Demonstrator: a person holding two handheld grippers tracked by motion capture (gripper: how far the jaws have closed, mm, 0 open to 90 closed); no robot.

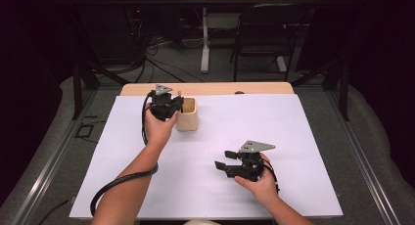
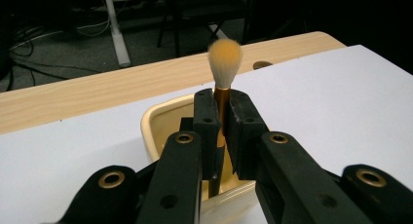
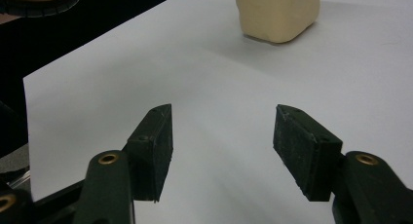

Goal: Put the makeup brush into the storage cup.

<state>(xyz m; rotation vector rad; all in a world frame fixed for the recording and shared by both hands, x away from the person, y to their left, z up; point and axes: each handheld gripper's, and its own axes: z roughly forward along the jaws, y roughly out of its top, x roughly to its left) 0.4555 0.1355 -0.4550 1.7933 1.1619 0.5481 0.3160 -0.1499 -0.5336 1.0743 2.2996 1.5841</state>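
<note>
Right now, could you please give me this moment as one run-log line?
left gripper: shut on brush, over cup | right gripper: open, empty, above white sheet

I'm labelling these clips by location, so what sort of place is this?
Probably a lab or recording workroom: a white sheet covers a wooden table, loose cables trail over grey carpet behind it, and a black folding chair stands by another desk.
</note>
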